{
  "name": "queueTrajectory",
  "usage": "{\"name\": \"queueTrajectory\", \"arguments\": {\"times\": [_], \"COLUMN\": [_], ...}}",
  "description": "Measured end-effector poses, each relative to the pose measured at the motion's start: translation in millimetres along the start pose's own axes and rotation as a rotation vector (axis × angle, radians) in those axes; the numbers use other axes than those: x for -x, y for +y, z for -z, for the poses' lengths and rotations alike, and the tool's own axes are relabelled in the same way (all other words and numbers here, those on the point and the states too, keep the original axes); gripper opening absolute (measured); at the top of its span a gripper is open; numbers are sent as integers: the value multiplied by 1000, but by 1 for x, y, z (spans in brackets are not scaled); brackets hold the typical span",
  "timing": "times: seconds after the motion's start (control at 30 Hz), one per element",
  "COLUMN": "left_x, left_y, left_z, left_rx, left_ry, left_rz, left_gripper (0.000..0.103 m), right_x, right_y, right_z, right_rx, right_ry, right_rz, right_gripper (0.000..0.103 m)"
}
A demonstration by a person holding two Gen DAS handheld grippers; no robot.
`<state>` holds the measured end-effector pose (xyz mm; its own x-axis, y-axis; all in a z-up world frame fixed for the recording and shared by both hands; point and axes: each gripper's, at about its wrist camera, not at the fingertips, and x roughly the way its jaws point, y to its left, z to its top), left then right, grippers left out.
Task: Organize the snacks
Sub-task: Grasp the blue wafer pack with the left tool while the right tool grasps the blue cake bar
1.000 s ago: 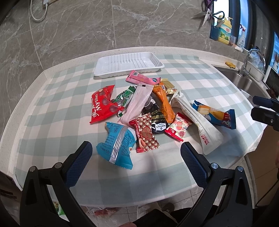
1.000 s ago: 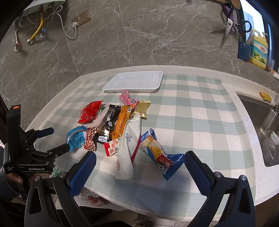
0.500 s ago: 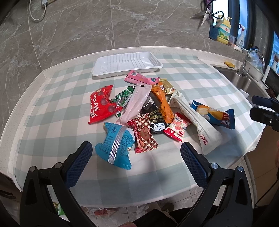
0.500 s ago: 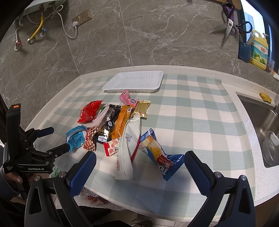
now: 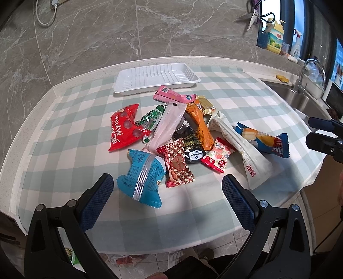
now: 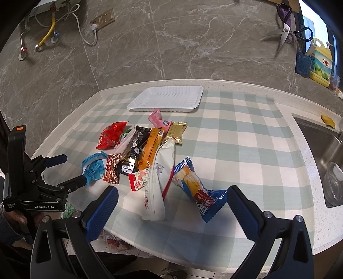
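Note:
A heap of snack packets lies mid-table on the checked cloth: a red bag (image 5: 125,128), a light-blue bag (image 5: 142,178), a long white pouch (image 5: 242,150), a blue cake bag (image 5: 265,141) (image 6: 199,191), an orange stick pack (image 5: 199,126). An empty white tray (image 5: 155,77) (image 6: 169,98) sits behind the heap. My left gripper (image 5: 167,193) is open and empty just short of the light-blue bag; it also shows in the right wrist view (image 6: 68,171). My right gripper (image 6: 171,206) is open and empty before the white pouch (image 6: 159,178).
A steel sink (image 6: 321,154) is set in the counter at the right, with a tap (image 5: 308,73). Detergent bottles (image 6: 321,62) and hanging scissors (image 6: 284,36) are at the back right. A marble wall with a socket (image 6: 103,18) stands behind. The table's front edge is close below both grippers.
The left gripper has drifted slightly forward toward the heap. The right gripper has hardly moved. No packet has moved.

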<state>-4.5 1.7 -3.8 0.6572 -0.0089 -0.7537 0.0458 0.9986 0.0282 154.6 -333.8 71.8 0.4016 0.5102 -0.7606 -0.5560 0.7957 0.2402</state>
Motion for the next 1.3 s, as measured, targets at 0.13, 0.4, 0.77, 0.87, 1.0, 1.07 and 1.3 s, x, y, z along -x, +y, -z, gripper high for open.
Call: {"name": "queueTrajectory", "arguments": {"times": [0.13,0.4,0.77,0.87,1.0,1.07,1.3], "left_x": [0,-1,-6,-10,-18,-26,-47], "left_y": [-1,10,40,47,55,60,58], "left_z": [2,3,5,5,5,4,-5], "left_rx": [-1,19,60,64,61,64,18], "left_ry": [2,16,40,51,68,89,119], "left_rz": [-5,-18,-43,-45,-52,-50,-39], "left_gripper": [103,103,103,103,103,103,103], "right_x": [-2,-7,-28,-36,-46,-53,-77], "right_y": [1,0,0,-1,-4,-6,-10], "right_z": [1,1,-1,-1,-2,-3,-5], "right_rx": [5,7,45,68,97,113,177], "right_ry": [7,24,84,98,118,134,178], "right_rz": [1,-3,29,49,77,92,125], "right_gripper": [103,103,103,103,103,103,102]}}
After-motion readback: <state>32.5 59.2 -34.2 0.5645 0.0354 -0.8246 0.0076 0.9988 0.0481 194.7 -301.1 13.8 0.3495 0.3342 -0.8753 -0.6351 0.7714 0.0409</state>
